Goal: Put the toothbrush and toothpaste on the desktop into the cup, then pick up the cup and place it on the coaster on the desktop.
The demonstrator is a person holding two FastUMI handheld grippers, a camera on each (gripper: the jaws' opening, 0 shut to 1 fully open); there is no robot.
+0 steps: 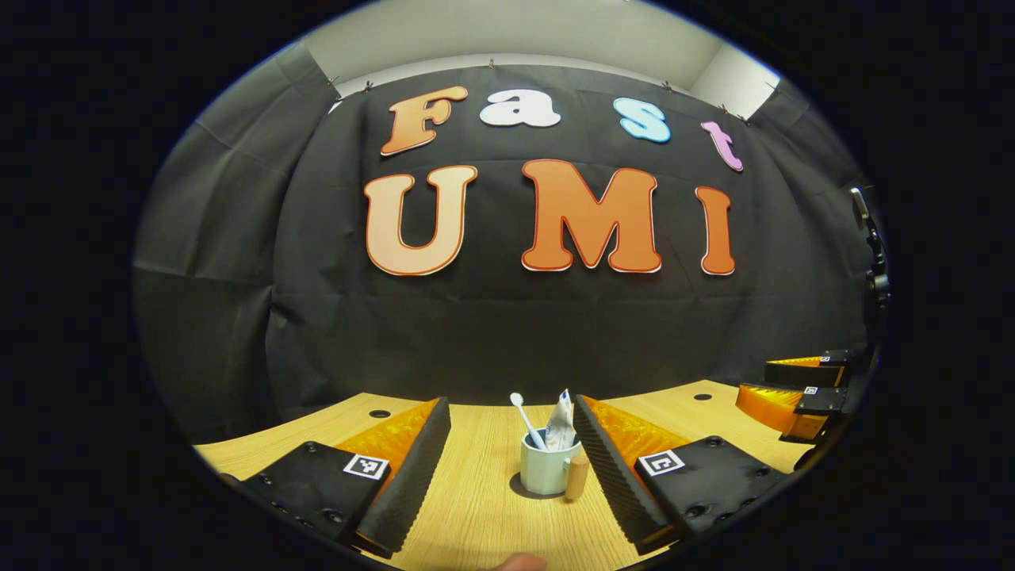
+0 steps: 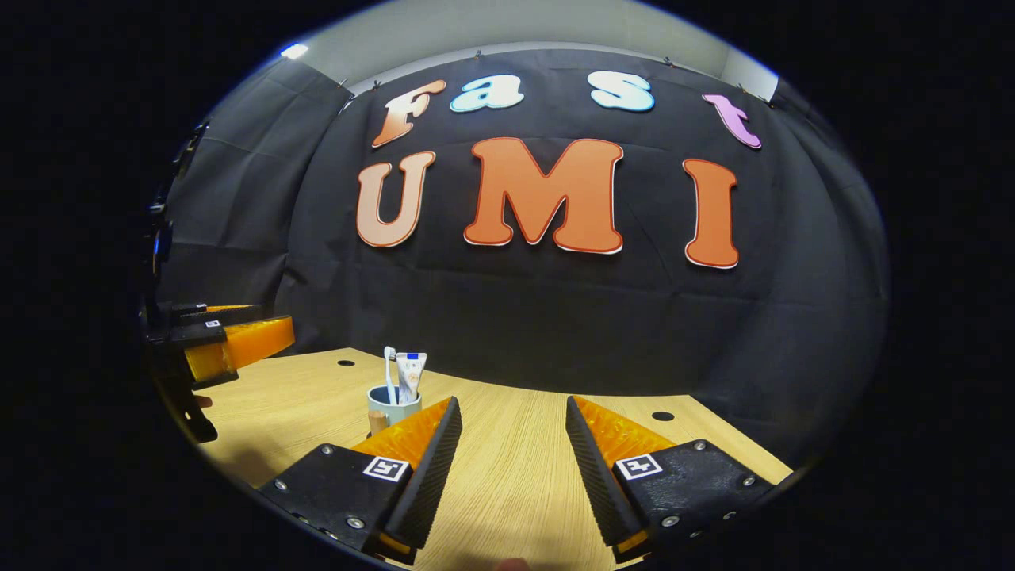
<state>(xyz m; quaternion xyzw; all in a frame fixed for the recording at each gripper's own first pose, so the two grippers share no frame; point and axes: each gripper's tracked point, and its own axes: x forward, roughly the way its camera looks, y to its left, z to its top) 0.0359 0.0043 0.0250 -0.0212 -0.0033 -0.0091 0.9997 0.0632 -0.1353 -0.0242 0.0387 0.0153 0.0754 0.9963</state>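
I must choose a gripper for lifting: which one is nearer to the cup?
Left. The left gripper faces the cup, which stands between its open fingers. The right gripper is off to the cup's side, apart.

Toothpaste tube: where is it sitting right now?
The toothpaste stands upright inside the cup, just right of the toothbrush in the left gripper view, on the desktop straight ahead between the open left gripper fingers.

Pale cup (image 1: 544, 469) upright on desktop (image 1: 476, 507), holding toothbrush (image 1: 525, 418), toothpaste (image 1: 561, 424).

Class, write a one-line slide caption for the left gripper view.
Open left gripper frames the cup holding toothbrush and toothpaste on the desktop.
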